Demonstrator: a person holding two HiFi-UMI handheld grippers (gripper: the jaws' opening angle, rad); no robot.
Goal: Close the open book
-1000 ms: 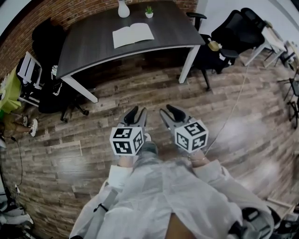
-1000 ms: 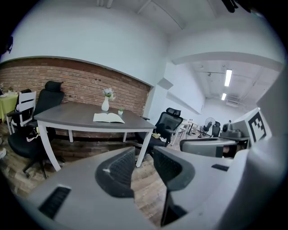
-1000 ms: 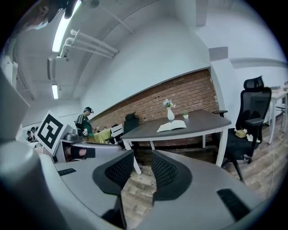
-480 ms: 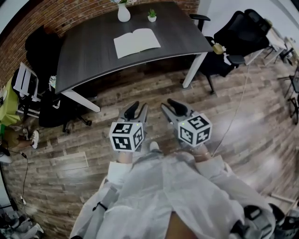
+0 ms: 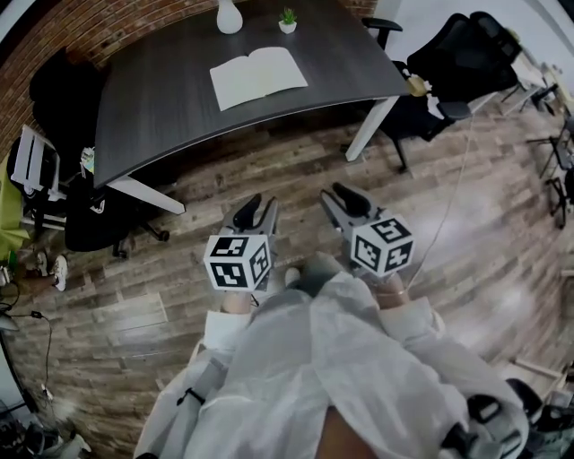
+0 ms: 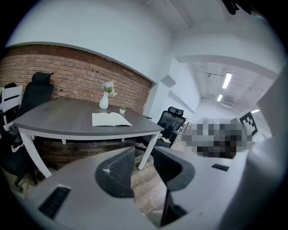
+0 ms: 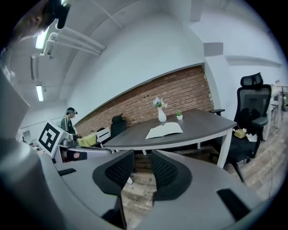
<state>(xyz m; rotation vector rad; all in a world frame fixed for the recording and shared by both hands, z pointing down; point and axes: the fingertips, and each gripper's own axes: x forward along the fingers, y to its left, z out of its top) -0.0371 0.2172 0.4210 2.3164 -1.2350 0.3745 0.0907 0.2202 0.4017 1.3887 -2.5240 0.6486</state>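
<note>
Standing back from the table: both grippers are held over the plank floor (image 5: 269,170), side by side and apart from each other, pointing toward the table (image 5: 152,108).

Left gripper (image 5: 261,207): jaws apart and nothing between them. In the left gripper view (image 6: 143,156) only floor and a white table leg (image 6: 146,150) show through the gap.

Right gripper (image 5: 333,194): jaws apart, also empty. In the right gripper view (image 7: 141,158) the gap frames floor boards.

Open book (image 5: 258,77): lies flat on the dark tabletop, pages up, toward the far half of the table and right of its centre. It is well apart from both grippers. It also shows in the left gripper view (image 6: 111,119) and the right gripper view (image 7: 164,130), spread open in each.

Beyond the book, near the far edge: a white vase (image 5: 229,16) and a small potted plant (image 5: 287,20), each standing clear of the book.

Surroundings: a brick wall (image 7: 148,101) behind the table, a black office chair (image 5: 448,63) at its right end, and another black chair (image 5: 63,81) at its left end. A person (image 7: 69,122) stands in the background of the right gripper view.
</note>
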